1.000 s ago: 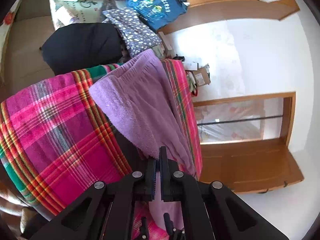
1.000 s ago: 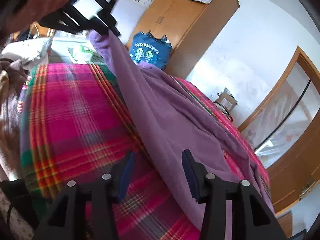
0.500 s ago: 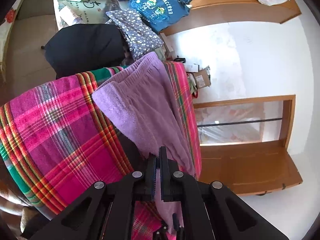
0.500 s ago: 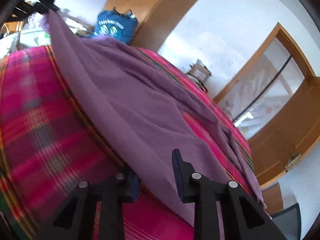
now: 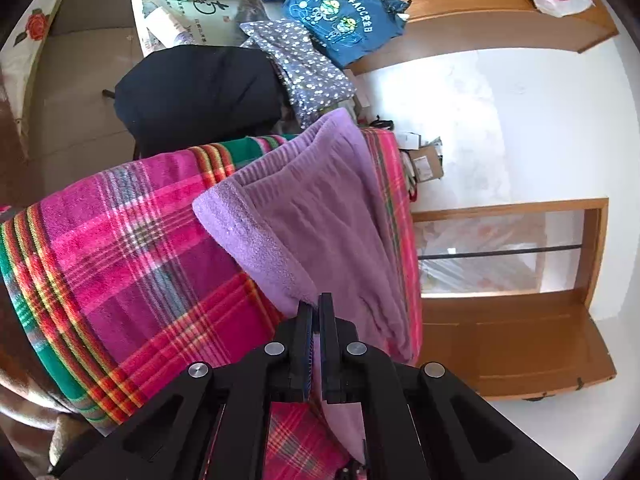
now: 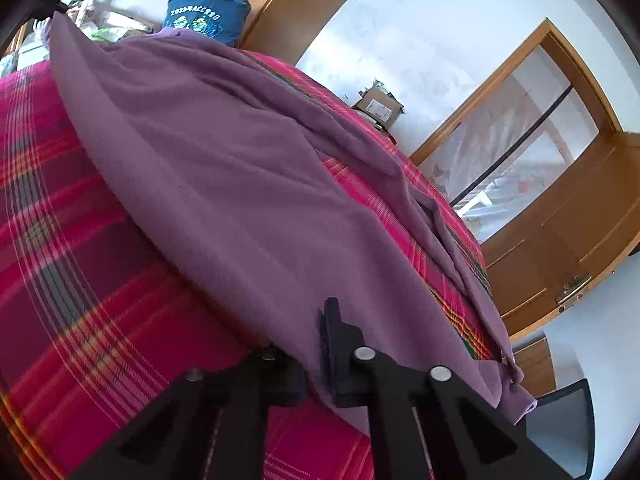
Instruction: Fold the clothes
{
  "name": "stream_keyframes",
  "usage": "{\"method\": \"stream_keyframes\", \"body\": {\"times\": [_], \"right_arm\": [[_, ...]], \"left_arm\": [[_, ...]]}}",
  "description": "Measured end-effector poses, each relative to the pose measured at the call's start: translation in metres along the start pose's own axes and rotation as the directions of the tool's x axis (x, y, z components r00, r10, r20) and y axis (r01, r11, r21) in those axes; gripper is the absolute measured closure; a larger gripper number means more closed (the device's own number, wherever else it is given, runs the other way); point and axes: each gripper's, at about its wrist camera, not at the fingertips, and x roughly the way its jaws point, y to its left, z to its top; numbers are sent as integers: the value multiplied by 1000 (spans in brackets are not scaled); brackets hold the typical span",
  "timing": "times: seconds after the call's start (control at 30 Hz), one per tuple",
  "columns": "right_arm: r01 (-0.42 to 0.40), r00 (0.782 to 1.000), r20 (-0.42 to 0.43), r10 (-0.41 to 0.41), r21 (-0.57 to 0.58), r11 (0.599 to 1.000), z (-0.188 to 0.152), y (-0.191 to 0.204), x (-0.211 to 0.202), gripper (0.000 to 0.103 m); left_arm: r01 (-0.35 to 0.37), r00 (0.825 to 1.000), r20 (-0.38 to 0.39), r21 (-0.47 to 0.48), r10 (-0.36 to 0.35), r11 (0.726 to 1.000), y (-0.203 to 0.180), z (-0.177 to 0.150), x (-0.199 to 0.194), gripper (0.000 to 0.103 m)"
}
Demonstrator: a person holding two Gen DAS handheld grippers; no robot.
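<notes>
Purple fleece garment [image 5: 328, 216] lies spread over the pink plaid blanket [image 5: 132, 256] on the bed, and you hold it at two places. Your left tongs [image 5: 316, 312] are clamped shut on a fold of the fabric at the garment's near end, the lilac inner side turned out along the hem on the left. Your right tongs [image 6: 316, 332] are closed on the garment's near edge, one finger [image 6: 334, 320] lying on top of the cloth and the other tucked beneath it. From the right wrist view the garment [image 6: 240, 168] runs from the far left corner of the blanket [image 6: 80, 280] down to its near right edge, where it droops over the side. Beyond the bed, at the far end, sit a black garment [image 5: 196, 92], a dotted grey cloth [image 5: 300, 68] and a blue printed shirt [image 5: 344, 20]. A wooden door frame [image 6: 560, 80] stands to the right.
</notes>
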Motion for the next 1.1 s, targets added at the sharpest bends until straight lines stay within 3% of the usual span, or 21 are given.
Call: {"method": "stream_keyframes", "body": {"times": [0.23, 0.5, 0.77, 0.97, 1.07, 1.1], "right_arm": [[11, 999, 46, -10, -29, 1000, -2, 2, -19, 101], [4, 999, 38, -1, -71, 997, -11, 12, -36, 101], [3, 1000, 15, -2, -85, 996, -19, 29, -50, 101], [11, 1000, 11, -10, -74, 997, -18, 31, -52, 101], [7, 1000, 8, -6, -66, 998, -18, 31, -50, 101], [5, 1000, 6, -4, -66, 998, -17, 31, -49, 101]], "left_arm": [[-47, 999, -10, 30, 48, 998, 9, -3, -1, 100], [-105, 994, -10, 46, 105, 993, 28, -3, -11, 100], [-119, 993, 16, 19, 119, 993, 51, 0, -24, 101], [-108, 994, -25, 40, 109, 993, 57, -5, -19, 101], [-78, 996, -28, 30, 79, 996, 58, -6, -18, 94], [-65, 998, -22, 25, 66, 998, 59, -6, -18, 84]]}}
